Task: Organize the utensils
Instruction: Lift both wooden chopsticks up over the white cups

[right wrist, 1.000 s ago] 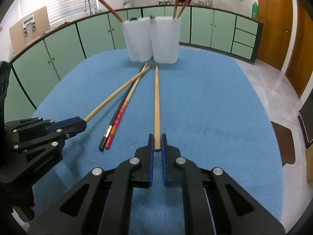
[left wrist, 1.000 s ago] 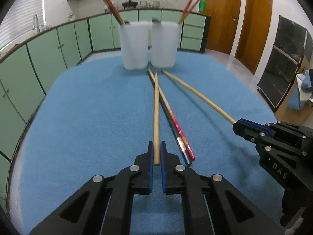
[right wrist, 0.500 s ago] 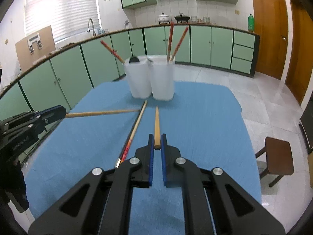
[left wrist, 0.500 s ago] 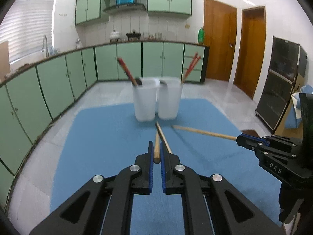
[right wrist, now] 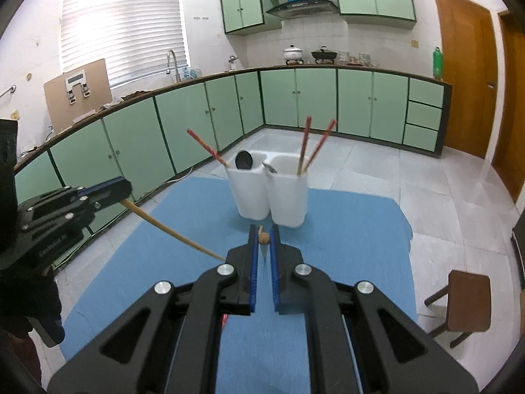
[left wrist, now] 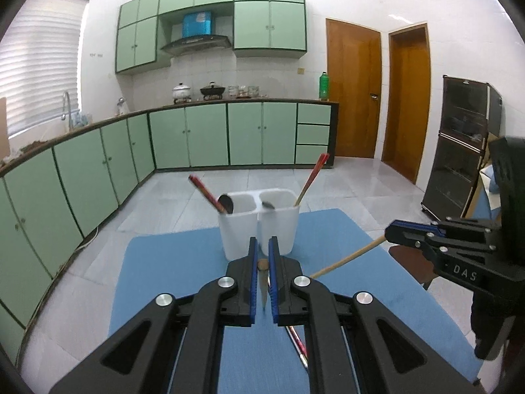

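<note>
My left gripper (left wrist: 262,244) is shut on a plain wooden chopstick (left wrist: 262,265), seen end-on between the blue pads. My right gripper (right wrist: 263,234) is shut on a second wooden chopstick (right wrist: 264,239), also seen end-on. Each gripper shows in the other's view: the right gripper (left wrist: 392,231) with its chopstick (left wrist: 344,259) slanting down, and the left gripper (right wrist: 126,190) with its chopstick (right wrist: 170,231). Both are held in the air above the blue table (left wrist: 170,262). Ahead stand two white cups (left wrist: 259,226) side by side, with red chopsticks (right wrist: 305,144) and dark spoons in them.
A red and a dark chopstick (left wrist: 297,341) lie on the blue cloth below my left gripper, partly hidden by it. A brown stool (right wrist: 466,298) stands right of the table. Green cabinets run along the far walls, across a tiled floor.
Both grippers have risen, lifting their wooden chopsticks off the blue cloth. The sticks now slant down from the jaws, and the cups sit lower in both views.
</note>
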`<control>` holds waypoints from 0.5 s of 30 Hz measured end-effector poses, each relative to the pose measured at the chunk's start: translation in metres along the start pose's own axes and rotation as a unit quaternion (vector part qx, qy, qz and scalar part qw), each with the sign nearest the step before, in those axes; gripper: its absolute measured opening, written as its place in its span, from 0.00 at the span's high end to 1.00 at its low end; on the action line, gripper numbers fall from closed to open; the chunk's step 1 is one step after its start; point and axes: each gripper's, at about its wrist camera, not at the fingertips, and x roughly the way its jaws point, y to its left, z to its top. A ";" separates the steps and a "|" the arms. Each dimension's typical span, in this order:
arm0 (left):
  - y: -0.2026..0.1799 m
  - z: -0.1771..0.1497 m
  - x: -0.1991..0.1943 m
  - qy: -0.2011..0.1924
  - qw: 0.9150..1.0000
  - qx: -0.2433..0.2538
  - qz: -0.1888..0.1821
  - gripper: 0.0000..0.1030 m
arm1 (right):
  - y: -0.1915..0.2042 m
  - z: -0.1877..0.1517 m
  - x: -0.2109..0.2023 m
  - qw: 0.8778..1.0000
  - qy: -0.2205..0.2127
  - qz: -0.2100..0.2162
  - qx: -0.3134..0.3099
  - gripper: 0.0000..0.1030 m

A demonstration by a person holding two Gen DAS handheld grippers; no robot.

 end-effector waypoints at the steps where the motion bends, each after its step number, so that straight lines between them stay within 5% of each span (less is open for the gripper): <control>1: -0.001 0.003 0.003 0.000 1.000 0.004 -0.002 0.94 | 0.000 0.006 0.001 1.000 0.000 0.001 -0.005 0.94; 15: 0.000 0.053 0.015 -0.026 0.999 0.021 -0.023 0.94 | -0.004 0.093 -0.010 0.999 -0.031 0.035 -0.023 0.94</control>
